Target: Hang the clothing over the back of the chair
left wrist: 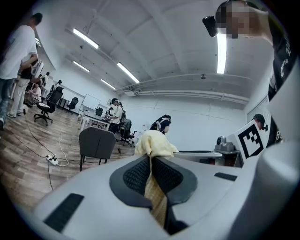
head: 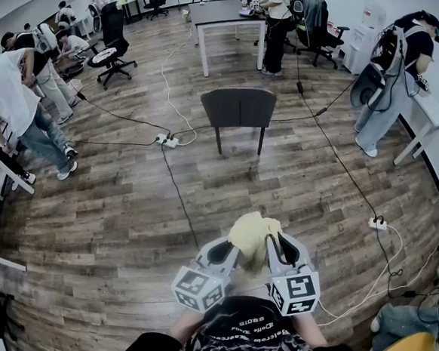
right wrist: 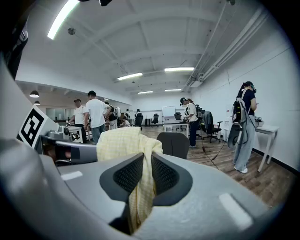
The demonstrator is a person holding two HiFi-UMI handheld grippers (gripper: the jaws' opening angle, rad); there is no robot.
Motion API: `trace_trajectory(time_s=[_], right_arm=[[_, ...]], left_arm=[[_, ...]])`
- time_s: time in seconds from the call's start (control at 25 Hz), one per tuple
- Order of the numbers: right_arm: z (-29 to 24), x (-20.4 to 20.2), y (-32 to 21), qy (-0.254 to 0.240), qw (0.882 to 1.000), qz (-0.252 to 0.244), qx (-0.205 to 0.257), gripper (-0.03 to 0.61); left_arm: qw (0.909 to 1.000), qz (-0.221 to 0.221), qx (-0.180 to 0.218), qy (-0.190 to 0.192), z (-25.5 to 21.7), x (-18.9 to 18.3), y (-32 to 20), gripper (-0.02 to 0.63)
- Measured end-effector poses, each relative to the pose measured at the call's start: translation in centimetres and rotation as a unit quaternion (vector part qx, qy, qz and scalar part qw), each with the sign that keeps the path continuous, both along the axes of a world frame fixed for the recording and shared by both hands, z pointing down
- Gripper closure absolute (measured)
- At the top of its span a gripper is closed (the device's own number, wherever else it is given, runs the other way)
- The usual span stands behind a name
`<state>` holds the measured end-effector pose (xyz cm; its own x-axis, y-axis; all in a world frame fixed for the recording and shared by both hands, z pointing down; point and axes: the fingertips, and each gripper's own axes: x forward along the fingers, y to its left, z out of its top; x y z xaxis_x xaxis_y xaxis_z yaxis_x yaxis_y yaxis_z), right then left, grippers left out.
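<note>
An open office: desks point(head: 231, 14), swivel chairs point(head: 112, 45), wood floor point(head: 127, 194), ceiling strip lights point(right wrist: 179, 69).

Both forearms reach forward close together, holding the left gripper point(head: 231, 248) and the right gripper point(head: 273, 247) side by side, nearly level, tips angled toward each other, each with jaws clamped on a fold of the cloth point(head: 253, 234) bunched between them.

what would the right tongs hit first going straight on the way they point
Probably the dark chair, which stands almost dead ahead of the right tongs, shut on the yellow clothing; depth is unclear.
</note>
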<state>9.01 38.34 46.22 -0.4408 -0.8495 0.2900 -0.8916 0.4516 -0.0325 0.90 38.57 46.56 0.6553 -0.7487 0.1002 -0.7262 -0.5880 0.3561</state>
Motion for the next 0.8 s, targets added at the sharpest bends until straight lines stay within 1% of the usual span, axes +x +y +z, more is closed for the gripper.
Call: trace_trajectory(time_s=[0.32,0.56,0.8], right_arm=[[0.0,-1.5,-1.1,0.006,1.000,0.006,0.004,0.523],[-0.1,-3.1,-2.1,-0.006,1.000,0.009,0.002,0.522],[-0.1,-4.9,-3.2,-0.005,1.000,0.027,0.002,0.522]], left_arm=[[1.0000,0.005,0.002,-0.001,0.1,-1.4,-1.2,0.592],[0.9999,0.014,0.004,0.002,0.0,-2.9,-2.4,0.592],[0.9995,0.029,0.008,0.002,-0.1,-4.8,-3.7,0.592]])
